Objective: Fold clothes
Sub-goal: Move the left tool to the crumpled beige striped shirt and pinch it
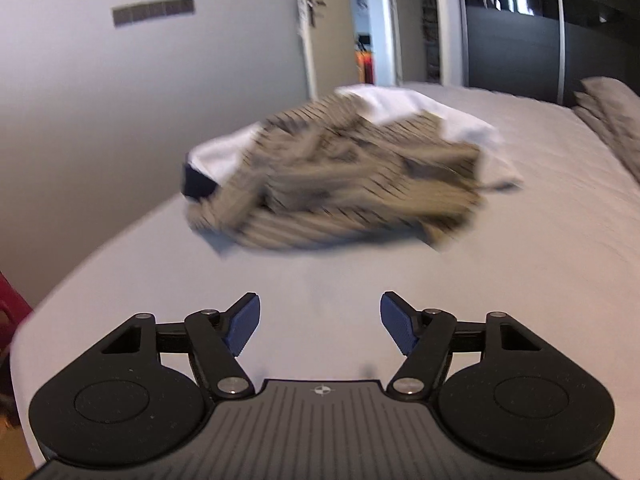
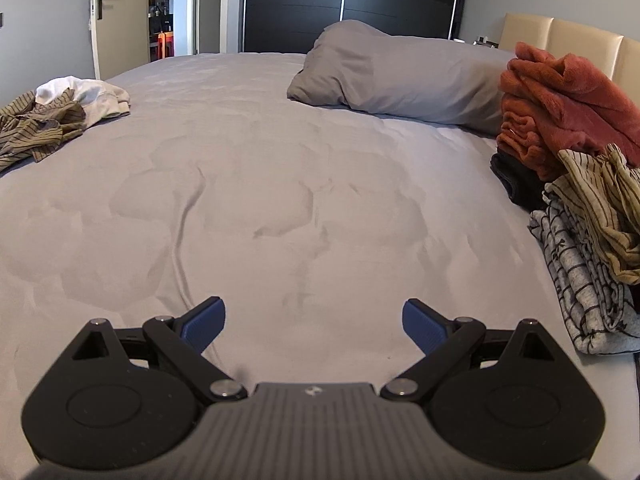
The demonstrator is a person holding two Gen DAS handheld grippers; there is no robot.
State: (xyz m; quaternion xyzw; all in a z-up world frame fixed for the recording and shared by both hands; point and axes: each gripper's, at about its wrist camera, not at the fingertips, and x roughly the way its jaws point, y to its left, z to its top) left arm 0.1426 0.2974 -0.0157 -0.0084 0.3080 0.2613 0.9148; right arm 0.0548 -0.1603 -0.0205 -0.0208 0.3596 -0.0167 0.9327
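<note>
Plainly the move ahead turns on the crumpled striped garment (image 1: 344,176), which lies straight ahead of the left gripper (image 1: 320,320) and a little to its left, on the grey bedsheet (image 1: 520,264), with bare sheet between the blue pads and the nearest cloth edge. Its jaws stand apart with nothing between them. The heap runs crosswise to the line of the fingers, wider than it is deep, and it sits on top of a white garment (image 1: 404,100) that shows behind and beside it. From the right gripper (image 2: 314,322), likewise spread wide and empty, the same striped heap (image 2: 36,128) lies far off to the left, well apart, so I judge the left hand much the nearer one for a first grab. Close to the right gripper's right side is a pile of clothes (image 2: 580,184), cut off by the frame edge. The left view is blurred, so collar, sleeves and hems cannot be made out, and how much white cloth lies beneath is hidden.
</note>
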